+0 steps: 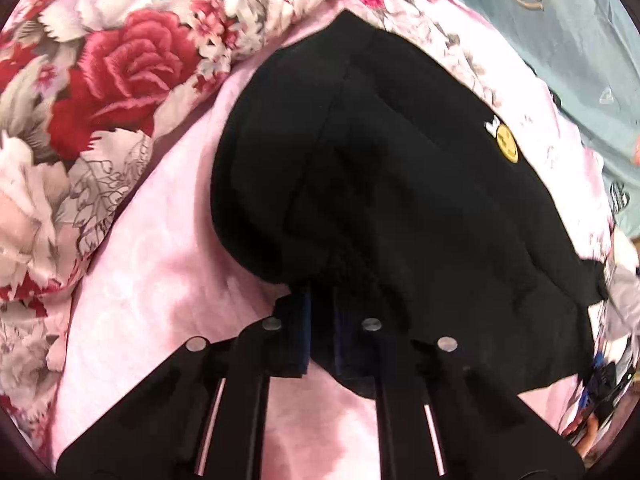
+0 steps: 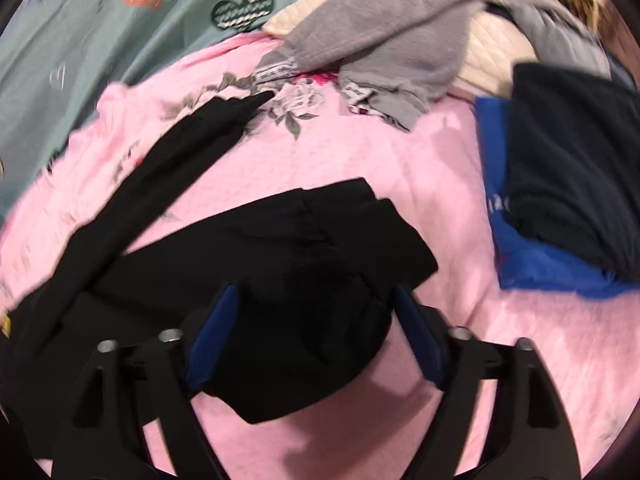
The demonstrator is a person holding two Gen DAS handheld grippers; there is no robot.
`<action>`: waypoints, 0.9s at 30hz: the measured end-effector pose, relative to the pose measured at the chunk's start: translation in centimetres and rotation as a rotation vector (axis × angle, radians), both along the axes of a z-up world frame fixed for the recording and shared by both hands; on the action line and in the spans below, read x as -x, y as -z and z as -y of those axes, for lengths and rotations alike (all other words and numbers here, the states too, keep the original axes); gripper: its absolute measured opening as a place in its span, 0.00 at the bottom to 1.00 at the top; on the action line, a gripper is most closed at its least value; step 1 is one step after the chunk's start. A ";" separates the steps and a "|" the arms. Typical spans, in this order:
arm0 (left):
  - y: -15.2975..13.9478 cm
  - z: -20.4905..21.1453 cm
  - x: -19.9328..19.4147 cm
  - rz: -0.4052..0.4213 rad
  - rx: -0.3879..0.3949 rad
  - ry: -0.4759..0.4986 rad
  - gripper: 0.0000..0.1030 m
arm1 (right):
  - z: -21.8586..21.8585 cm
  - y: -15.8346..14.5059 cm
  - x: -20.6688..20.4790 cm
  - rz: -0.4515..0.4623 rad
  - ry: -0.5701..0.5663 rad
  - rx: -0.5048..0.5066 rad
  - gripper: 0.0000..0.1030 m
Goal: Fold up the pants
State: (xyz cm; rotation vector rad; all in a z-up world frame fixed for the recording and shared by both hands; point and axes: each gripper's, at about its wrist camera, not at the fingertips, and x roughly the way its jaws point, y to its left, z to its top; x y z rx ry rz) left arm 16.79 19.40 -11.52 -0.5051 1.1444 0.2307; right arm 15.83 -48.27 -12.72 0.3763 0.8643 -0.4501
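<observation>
- Left gripper [image 1: 320, 300]: fingers together, clamped on the near edge of the black pants [image 1: 380, 184], which lie on the pink bedspread [image 1: 160, 280].
- Right gripper [image 2: 316, 320]: fingers apart, straddling a bunched fold of the pants at 12 o'clock, not pressing.
- Risk: the thick bunch may slip free and unfold, since only one side is pinched.

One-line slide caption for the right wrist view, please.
Right claw, jaws apart, straddles bunched black pants on a pink bedspread.
</observation>
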 end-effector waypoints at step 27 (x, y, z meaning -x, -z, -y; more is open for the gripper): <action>-5.8 -4.7 9.5 0.116 -0.279 -0.183 0.75 | -0.6 -9.7 8.6 0.265 0.121 0.367 0.67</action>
